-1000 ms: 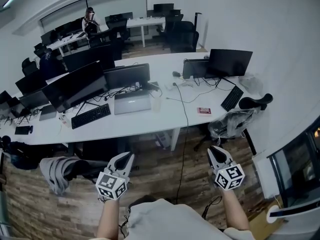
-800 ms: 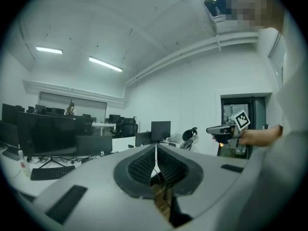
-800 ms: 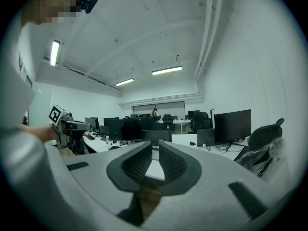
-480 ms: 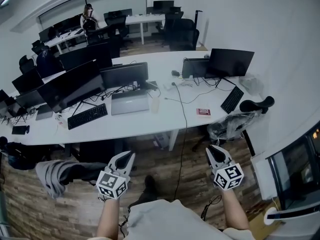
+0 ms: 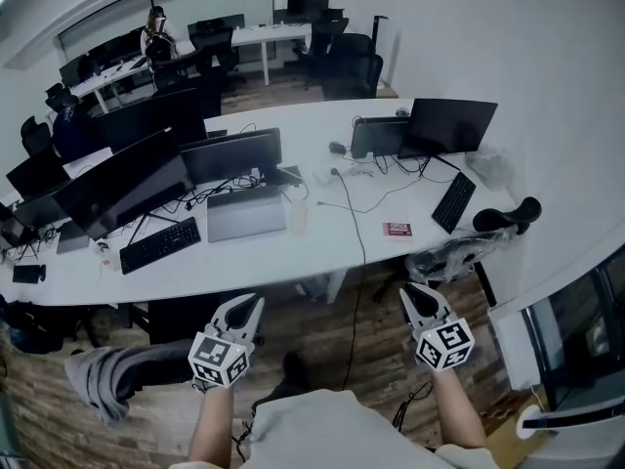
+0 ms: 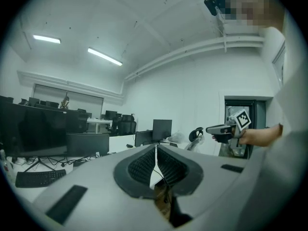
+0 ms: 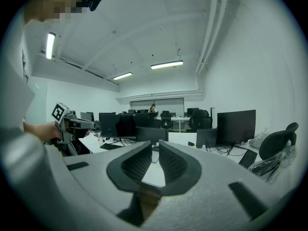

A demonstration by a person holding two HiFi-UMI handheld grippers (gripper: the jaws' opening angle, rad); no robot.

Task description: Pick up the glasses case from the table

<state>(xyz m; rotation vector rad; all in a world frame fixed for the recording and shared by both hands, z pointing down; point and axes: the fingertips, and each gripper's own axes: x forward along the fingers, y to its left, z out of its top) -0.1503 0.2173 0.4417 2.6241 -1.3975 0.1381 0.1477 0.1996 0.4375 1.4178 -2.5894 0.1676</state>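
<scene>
I cannot make out a glasses case for certain. On the long white desk (image 5: 244, 262) the nearest small thing is a flat red item with white print (image 5: 396, 229), right of centre. Both grippers are held out level over the wooden floor, short of the desk's front edge. My left gripper (image 5: 252, 301) is shut and empty, its tips touching in the left gripper view (image 6: 155, 148). My right gripper (image 5: 415, 289) holds nothing, and a narrow gap shows between its jaws in the right gripper view (image 7: 155, 146).
The desk carries monitors (image 5: 451, 125), a closed laptop (image 5: 246, 213), two keyboards (image 5: 160, 244) and loose cables. A plastic-wrapped chair (image 5: 459, 252) stands at the desk's right end. A chair with a grey garment (image 5: 98, 384) stands at lower left. A person (image 5: 154, 27) is at the far desks.
The desk has come nearer and lower in the head view as I move toward it. Both grippers keep their places in front of me, jaws unchanged.
</scene>
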